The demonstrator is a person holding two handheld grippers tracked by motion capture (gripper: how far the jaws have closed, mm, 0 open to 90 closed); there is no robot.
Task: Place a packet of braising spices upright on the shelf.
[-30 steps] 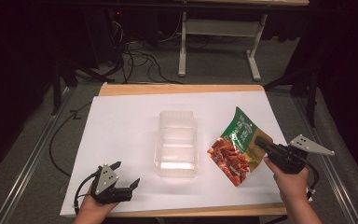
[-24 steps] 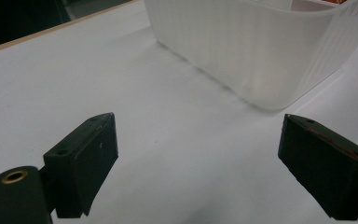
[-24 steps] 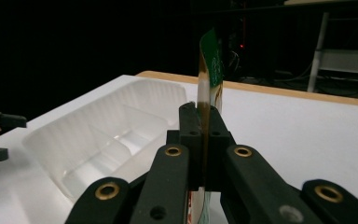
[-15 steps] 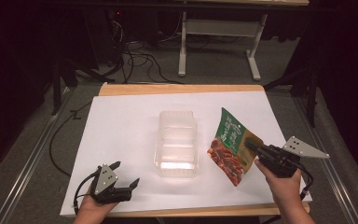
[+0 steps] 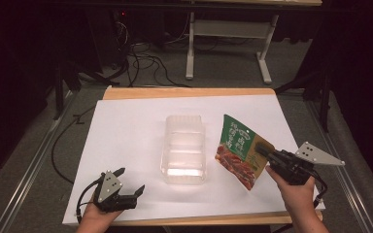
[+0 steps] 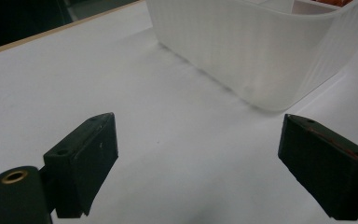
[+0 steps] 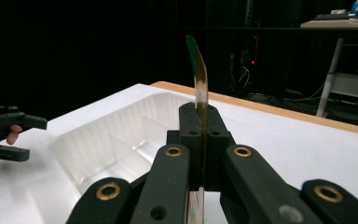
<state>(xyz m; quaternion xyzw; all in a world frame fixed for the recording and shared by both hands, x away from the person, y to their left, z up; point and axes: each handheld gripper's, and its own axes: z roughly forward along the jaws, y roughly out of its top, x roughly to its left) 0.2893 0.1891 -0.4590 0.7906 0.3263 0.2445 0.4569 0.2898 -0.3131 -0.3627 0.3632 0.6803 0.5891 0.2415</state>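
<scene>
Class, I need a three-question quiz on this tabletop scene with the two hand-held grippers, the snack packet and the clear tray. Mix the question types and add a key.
1. True or false: the right gripper is clamped on the snack packet.
2. The left gripper has its jaws: A) open with nothing between them, B) shut on the tray, C) shut on the packet.
3. Fill in: the clear plastic tray sits on the white ____ covering the table.

Key:
1. True: the packet's edge is pinched between the closed jaws, held off the table.
2. A
3. sheet
</scene>
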